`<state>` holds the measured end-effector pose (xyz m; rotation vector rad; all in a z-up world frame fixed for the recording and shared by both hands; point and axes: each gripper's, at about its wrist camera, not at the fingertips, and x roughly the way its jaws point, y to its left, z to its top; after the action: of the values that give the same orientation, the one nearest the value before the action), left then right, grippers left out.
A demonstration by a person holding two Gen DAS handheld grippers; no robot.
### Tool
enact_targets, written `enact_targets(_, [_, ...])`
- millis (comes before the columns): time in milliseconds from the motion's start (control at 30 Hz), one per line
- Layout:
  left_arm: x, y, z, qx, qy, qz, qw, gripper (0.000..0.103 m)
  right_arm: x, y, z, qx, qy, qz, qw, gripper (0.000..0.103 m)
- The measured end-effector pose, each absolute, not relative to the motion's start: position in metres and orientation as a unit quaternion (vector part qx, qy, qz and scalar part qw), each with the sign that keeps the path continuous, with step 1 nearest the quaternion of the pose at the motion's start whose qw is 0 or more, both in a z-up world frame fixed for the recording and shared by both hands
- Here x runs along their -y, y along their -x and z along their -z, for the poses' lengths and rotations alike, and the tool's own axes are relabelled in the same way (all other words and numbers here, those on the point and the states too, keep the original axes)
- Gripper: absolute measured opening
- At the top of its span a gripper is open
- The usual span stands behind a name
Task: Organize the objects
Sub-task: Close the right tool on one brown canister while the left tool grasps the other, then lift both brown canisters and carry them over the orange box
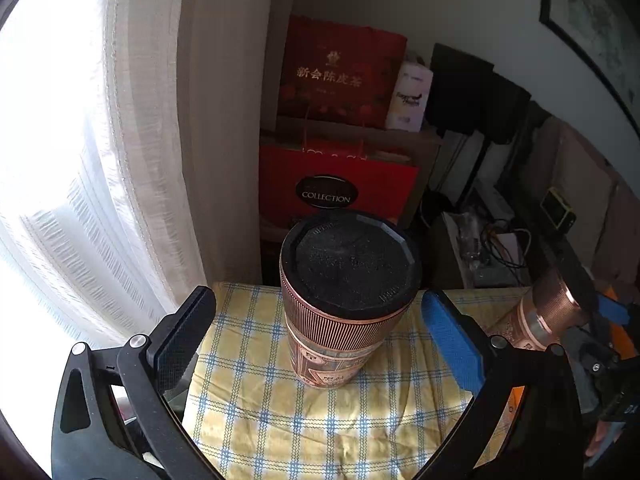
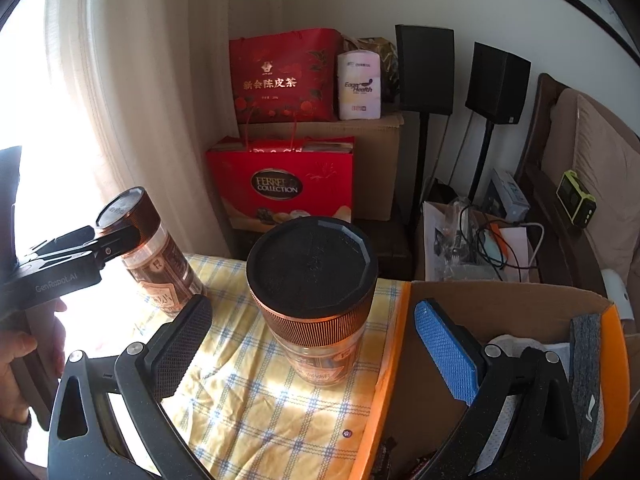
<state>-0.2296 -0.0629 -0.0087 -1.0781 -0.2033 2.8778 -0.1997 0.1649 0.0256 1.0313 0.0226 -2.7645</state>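
So 2 black-lidded jars: 1 (image 1: 344, 300) stands between the left gripper (image 1: 320, 344) jaws, the other (image 2: 312, 296) between the right gripper (image 2: 312, 344) jaws, both wide open, holding nothing. They're on the checkered bench (image 2: 256, 400), 1 cardboard box (image 2: 500, 312) beside, 2 red gift bags (image 2: 280, 184) behind.

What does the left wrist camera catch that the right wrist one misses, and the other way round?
Left wrist only: the right gripper seen from outside, at the frame's edge. Right wrist only: the left gripper, the hand holding it, and the inside of the cardboard box. Both: the curtain-side jar, the box-side jar, the checked cloth and the red gift bags.
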Motion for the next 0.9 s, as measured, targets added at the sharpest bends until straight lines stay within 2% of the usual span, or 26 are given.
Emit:
enact_targets(133, [0.060, 0.240, 0.013, 0.068, 0.348, -0.934, 0.035, 0.103, -0.168, 0.208, -0.020, 0.000, -0.351, 0.932, 0.095, 0.101])
enact_targets(267, [0.056, 0.248, 0.015, 0.057, 0.345, -0.936, 0.037, 0.102, -0.169, 0.215, -0.018, 0.011, -0.360, 0.927, 0.106, 0.094])
enact_targets(333, [0.053, 0.249, 0.016, 0.047, 0.344, -0.937, 0.035, 0.094, -0.167, 0.216, -0.019, 0.007, -0.359, 0.927, 0.109, 0.090])
enact_targets(400, [0.051, 0.248, 0.017, 0.039, 0.347, -0.936, 0.040, 0.064, -0.165, 0.217, -0.019, 0.000, -0.360, 0.927, 0.109, 0.073])
enact_targets(467, [0.050, 0.246, 0.017, 0.035, 0.347, -0.936, 0.042, 0.062, -0.164, 0.218, -0.019, -0.001, -0.363, 0.925, 0.108, 0.069])
enact_targets(700, [0.051, 0.233, 0.010, 0.040, 0.349, -0.935, 0.055, 0.062, -0.166, 0.214, -0.024, 0.017, -0.367, 0.923, 0.117, 0.068])
enact_targets(900, [0.043, 0.207, -0.023, 0.033, 0.331, -0.940, 0.077, 0.062, -0.167, 0.196, -0.048, 0.020, -0.353, 0.927, 0.129, 0.068])
